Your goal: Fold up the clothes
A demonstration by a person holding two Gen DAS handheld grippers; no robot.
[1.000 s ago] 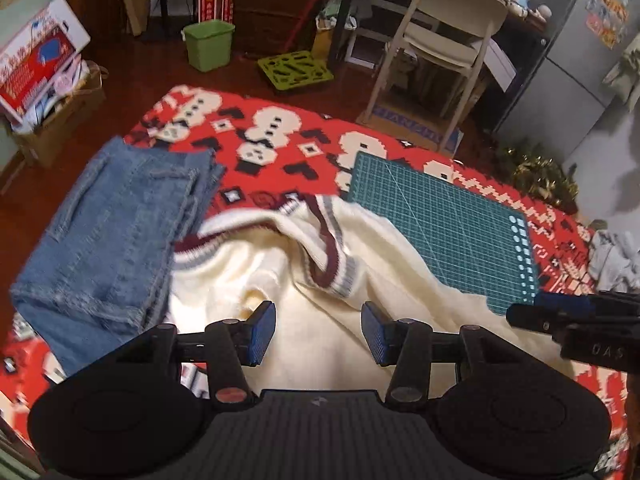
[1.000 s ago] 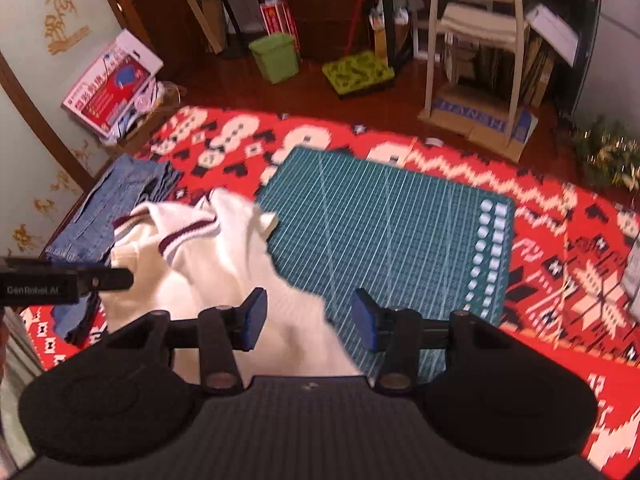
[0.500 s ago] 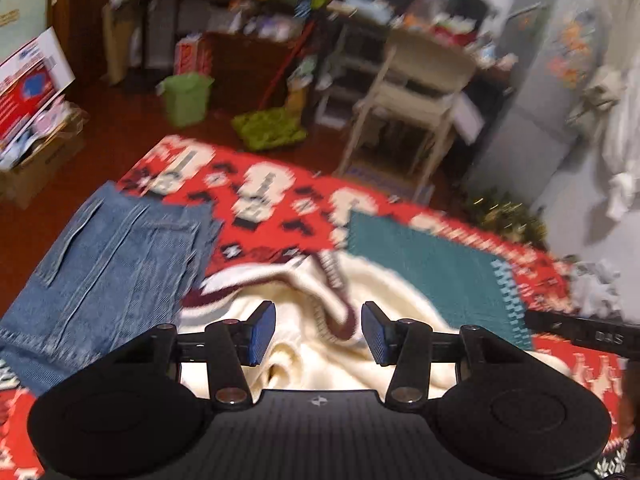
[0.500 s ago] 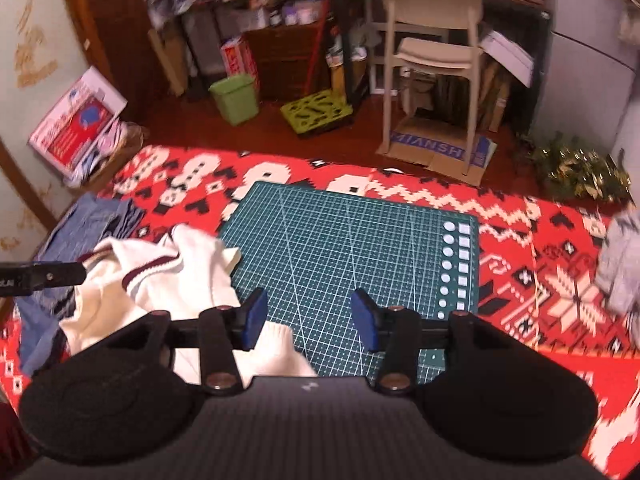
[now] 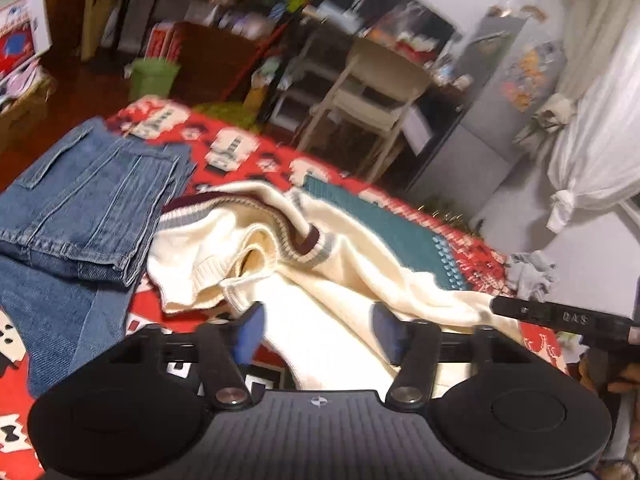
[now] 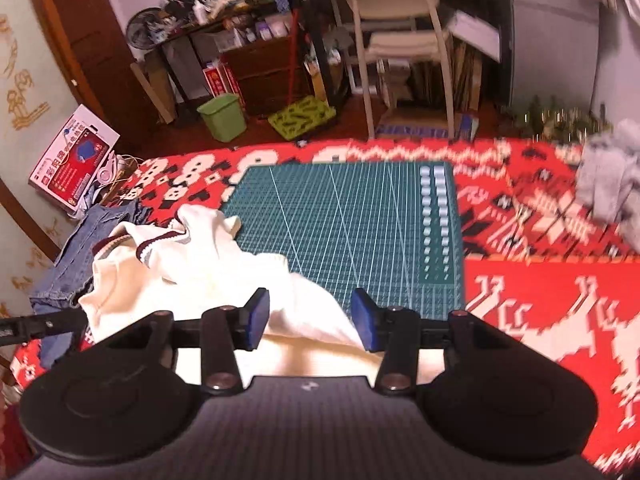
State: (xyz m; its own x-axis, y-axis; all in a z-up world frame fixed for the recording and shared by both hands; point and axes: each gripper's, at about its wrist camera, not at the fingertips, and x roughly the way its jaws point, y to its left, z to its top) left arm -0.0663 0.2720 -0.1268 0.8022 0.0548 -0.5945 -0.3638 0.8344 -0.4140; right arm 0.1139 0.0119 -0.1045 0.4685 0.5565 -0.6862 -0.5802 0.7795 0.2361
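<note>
The left tool (image 5: 318,330) stands with its blue pads spread apart, and its jaws have just been opening. Cream fabric of the sweater (image 5: 352,276) lies between and below the pads, but they do not press on it. The right tool (image 6: 310,320) also stands spread, its pads apart over the sweater's near edge (image 6: 304,316), with no grip visible.

The cream sweater, trimmed in maroon and grey stripes, lies crumpled, partly on the green cutting mat (image 6: 352,220) and partly on the red patterned cloth (image 6: 540,300) that covers the worktop. Folded blue jeans (image 5: 92,196) lie just beside the sweater on its left, touching it. A grey garment (image 6: 612,176) lies at the far right of the cloth.

In the left wrist view, the black side bar of the right tool (image 5: 560,316) bears the letters "DAS"; further text on it is unreadable. A red and white box (image 6: 74,160) by the wall carries print too small to read.
</note>
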